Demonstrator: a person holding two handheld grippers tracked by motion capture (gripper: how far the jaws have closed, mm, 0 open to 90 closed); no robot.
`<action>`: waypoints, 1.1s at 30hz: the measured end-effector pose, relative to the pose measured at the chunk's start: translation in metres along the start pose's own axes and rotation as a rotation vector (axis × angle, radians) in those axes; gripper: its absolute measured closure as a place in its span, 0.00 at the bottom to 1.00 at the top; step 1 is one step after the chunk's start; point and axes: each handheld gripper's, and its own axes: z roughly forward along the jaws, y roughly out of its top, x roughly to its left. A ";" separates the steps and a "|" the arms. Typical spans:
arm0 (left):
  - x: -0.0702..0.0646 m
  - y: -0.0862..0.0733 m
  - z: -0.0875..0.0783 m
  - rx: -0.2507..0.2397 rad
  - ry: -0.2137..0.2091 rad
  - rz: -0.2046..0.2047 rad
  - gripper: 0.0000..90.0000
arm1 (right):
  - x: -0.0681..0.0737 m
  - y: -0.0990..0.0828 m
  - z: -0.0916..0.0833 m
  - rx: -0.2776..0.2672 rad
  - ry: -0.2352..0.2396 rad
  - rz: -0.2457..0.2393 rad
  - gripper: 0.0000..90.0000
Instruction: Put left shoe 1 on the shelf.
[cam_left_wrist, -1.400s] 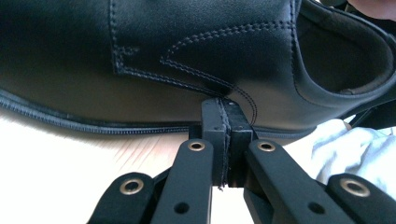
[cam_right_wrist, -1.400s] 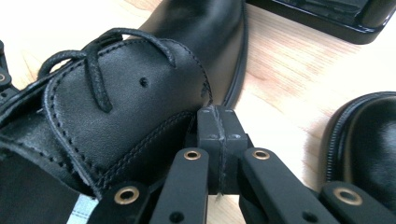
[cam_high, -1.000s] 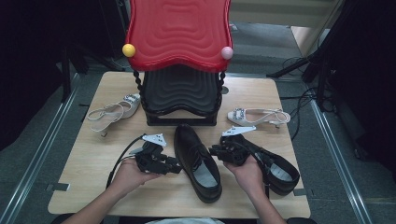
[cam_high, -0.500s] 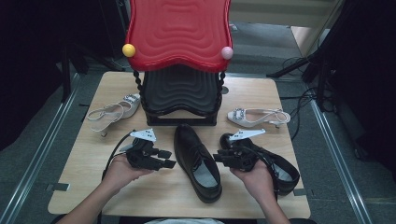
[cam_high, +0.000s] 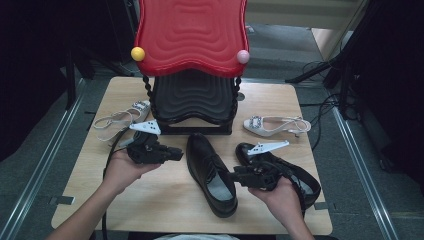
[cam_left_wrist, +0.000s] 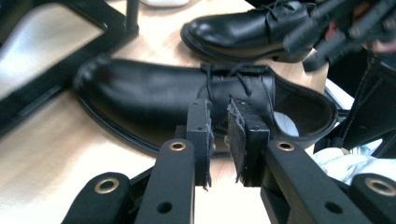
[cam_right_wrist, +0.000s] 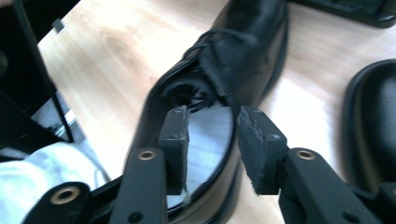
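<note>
A glossy black leather lace-up shoe (cam_high: 211, 175) lies on the light wooden table (cam_high: 150, 200) in the lower middle of the high view, toe toward the black-and-red two-tier shoe rack (cam_high: 192, 75) above it. Its partner, a second black lace-up shoe (cam_high: 300, 175), lies at lower right, partly under the right hand.

Compared with a second ago, both grippers have drawn back from the middle shoe and sit a little higher. The left gripper (cam_high: 176, 153) hangs just left of the shoe; its jaws have just been closing and now stand narrow with nothing between them, as the left gripper view shows (cam_left_wrist: 218, 140). The right gripper (cam_high: 235, 176) points at the shoe's opening from the right; its jaws have just been opening and stand half apart, empty, above the pale insole (cam_right_wrist: 210, 140).

So the shoe is let go and rests on the table on its own. A fresh grasp would probably be needed before it can go onto the rack. Two silver strappy sandals (cam_high: 122, 120) (cam_high: 275, 125) flank the rack.
</note>
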 end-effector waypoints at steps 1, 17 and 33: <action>0.000 0.006 -0.003 -0.004 -0.006 0.004 0.89 | 0.005 0.001 0.001 0.013 0.010 -0.001 0.70; 0.001 0.066 -0.026 -0.025 -0.009 0.051 0.86 | 0.029 0.007 0.041 0.138 0.048 -0.027 0.63; 0.009 0.120 -0.054 -0.051 0.040 0.118 0.96 | 0.034 0.016 0.076 0.223 0.035 -0.034 0.66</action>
